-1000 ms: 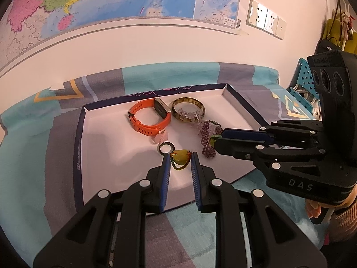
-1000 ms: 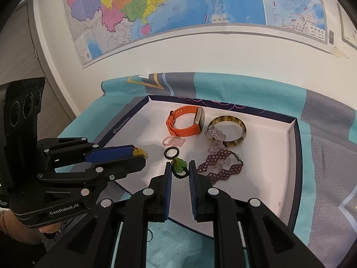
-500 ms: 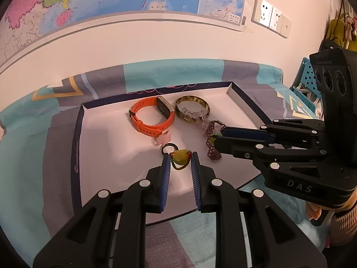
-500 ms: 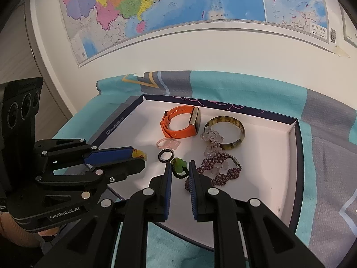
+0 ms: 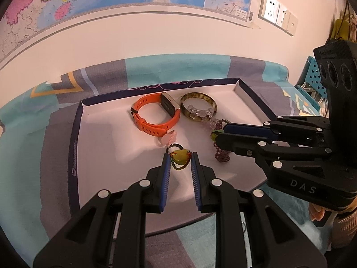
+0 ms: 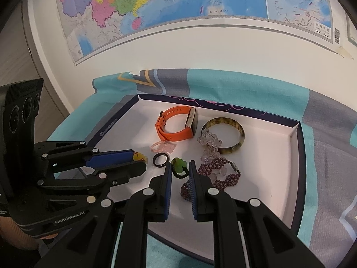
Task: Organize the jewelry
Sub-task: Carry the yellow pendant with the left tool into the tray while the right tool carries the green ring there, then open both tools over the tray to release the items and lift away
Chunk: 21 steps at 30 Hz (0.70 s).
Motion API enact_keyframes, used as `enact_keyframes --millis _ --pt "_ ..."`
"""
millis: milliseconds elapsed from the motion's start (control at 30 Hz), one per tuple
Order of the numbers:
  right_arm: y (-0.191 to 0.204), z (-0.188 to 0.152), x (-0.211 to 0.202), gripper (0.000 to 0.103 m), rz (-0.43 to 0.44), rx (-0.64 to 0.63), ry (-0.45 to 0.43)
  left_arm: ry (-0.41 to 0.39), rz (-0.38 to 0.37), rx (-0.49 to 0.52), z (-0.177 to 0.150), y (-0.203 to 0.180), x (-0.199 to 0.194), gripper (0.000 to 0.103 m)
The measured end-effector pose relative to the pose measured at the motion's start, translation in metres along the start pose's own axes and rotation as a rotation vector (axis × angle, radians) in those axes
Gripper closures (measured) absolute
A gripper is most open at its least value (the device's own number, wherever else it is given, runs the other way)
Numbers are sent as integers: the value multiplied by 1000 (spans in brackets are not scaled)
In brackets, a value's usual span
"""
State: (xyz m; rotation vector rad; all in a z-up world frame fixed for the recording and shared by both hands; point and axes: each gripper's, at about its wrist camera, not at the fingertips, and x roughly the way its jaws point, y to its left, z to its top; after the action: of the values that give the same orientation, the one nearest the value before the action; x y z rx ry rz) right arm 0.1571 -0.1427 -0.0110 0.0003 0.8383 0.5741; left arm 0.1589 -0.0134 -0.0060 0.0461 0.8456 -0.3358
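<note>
A white tray [image 5: 107,147] with a dark blue rim lies on a teal and grey cloth [image 5: 26,160], and all the jewelry sits in or over it. The left gripper [image 5: 180,156] is closed on a yellow stone charm [image 5: 178,157] with a small beaded loop, held just over the tray's near middle. The right gripper [image 6: 180,167] is closed on a green stone charm [image 6: 178,164] on a dark beaded loop, also over the tray, just right of the yellow one.

A black ring [image 6: 161,160] lies on the tray between the two charms, and a pink ring [image 6: 162,146] lies just behind it. Further back in the tray, an orange watch [image 6: 176,127] stands on its edge. To its right lies a brown mottled bangle [image 6: 225,135], with a clear bead bracelet [image 6: 208,143] draped over its near rim. A purple beaded bracelet [image 6: 217,173] lies in front of the bangle, beside the right gripper's fingers.
</note>
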Motion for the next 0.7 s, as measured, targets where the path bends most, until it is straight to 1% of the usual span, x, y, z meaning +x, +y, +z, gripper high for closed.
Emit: enact_keyframes --millis 400,633,700 --pt "1 10 17 90 -18 -8 32 42 17 1 4 1 19 84" --pt "-6 13 25 90 -28 11 42 65 14 -10 9 4 29 84" --pt "-9 14 27 89 -17 24 45 69 14 -13 9 4 31 83"
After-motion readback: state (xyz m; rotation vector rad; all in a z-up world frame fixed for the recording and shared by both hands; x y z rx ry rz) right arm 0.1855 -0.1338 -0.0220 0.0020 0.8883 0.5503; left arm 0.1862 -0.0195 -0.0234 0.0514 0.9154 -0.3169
